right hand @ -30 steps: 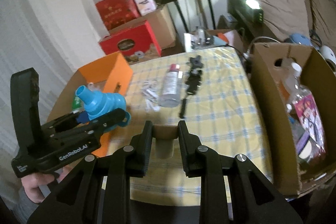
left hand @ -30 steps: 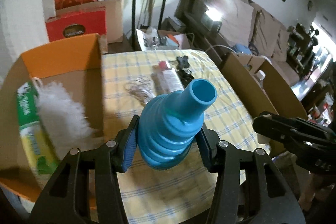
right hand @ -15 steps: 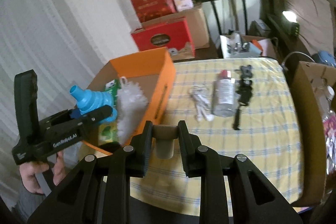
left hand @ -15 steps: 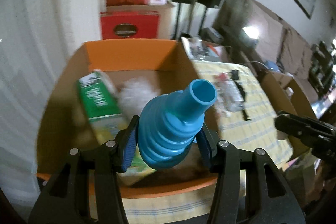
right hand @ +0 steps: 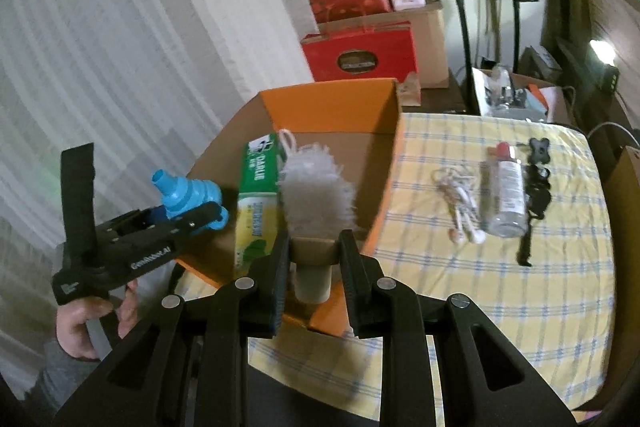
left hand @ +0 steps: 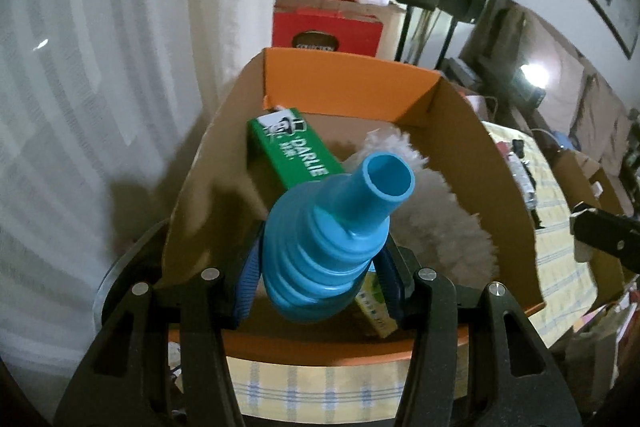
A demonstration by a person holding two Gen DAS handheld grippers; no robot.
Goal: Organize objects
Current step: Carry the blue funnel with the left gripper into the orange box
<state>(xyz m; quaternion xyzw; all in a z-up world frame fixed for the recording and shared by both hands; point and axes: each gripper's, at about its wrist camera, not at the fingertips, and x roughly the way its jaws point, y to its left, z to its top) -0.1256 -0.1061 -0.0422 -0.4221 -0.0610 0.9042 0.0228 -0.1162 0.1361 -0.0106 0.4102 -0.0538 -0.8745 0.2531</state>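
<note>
My left gripper [left hand: 318, 287] is shut on a blue collapsible funnel [left hand: 340, 235] and holds it over the near end of the orange cardboard box [left hand: 352, 83]. The funnel also shows in the right wrist view [right hand: 188, 193], by the box's [right hand: 328, 107] left wall. Inside the box lie a green toothpaste carton [left hand: 296, 147] and a white fluffy duster [left hand: 440, 211]. My right gripper [right hand: 314, 279] is shut on a tan cardboard tube [right hand: 312, 279] near the table's front edge.
On the yellow checked tablecloth [right hand: 540, 287] lie white earphones [right hand: 460, 203], a clear bottle with a red cap [right hand: 506, 195] and a black strap-like object [right hand: 534, 195]. Red gift boxes [right hand: 360, 55] and speaker stands [right hand: 464, 27] stand behind. A brown box edge [right hand: 628, 187] is at right.
My left gripper has carried the funnel leftward from above the tablecloth to above the orange box. My right gripper has also swung left, keeping hold of the tube.
</note>
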